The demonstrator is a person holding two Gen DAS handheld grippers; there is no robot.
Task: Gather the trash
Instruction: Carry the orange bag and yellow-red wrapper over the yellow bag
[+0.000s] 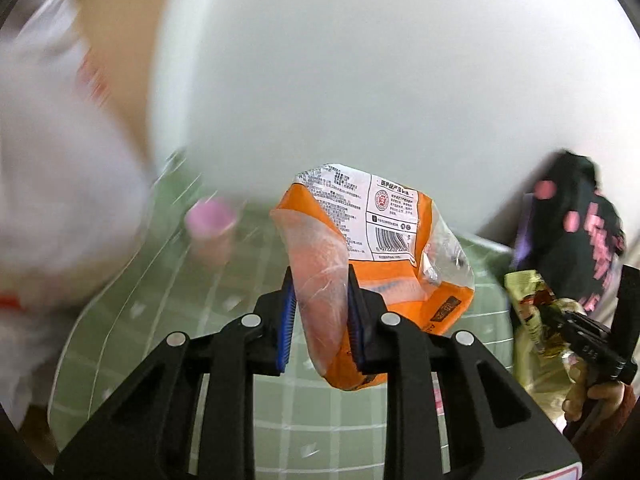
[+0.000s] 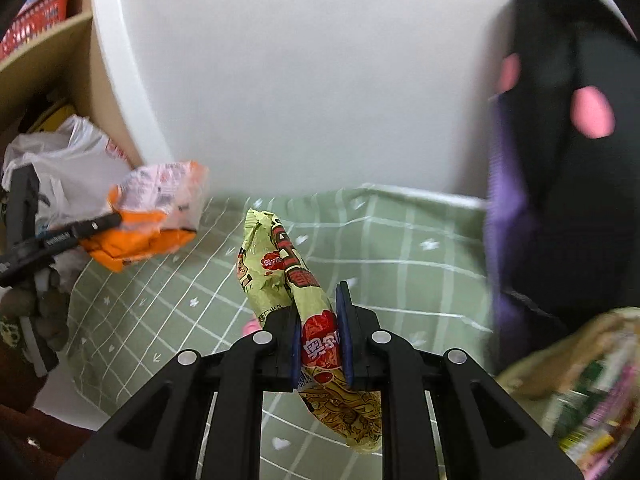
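Observation:
My left gripper [image 1: 322, 300] is shut on an orange and clear snack wrapper [image 1: 376, 248], held up above the green checked tablecloth [image 1: 168, 296]. The same wrapper [image 2: 152, 216] shows at the left of the right wrist view. My right gripper [image 2: 320, 336] is shut on a yellow-green and red snack wrapper [image 2: 280, 268], held above the cloth; that wrapper [image 1: 532, 320] also shows at the right of the left wrist view. A small pink-capped item [image 1: 210, 220] stands blurred on the cloth.
A white plastic bag [image 2: 64, 168] sits at the left beside a shelf with a red basket [image 2: 36, 16]. A black garment with pink marks [image 2: 568, 140] hangs at the right. A bag of colourful packets [image 2: 592, 392] is at the lower right. A white wall is behind.

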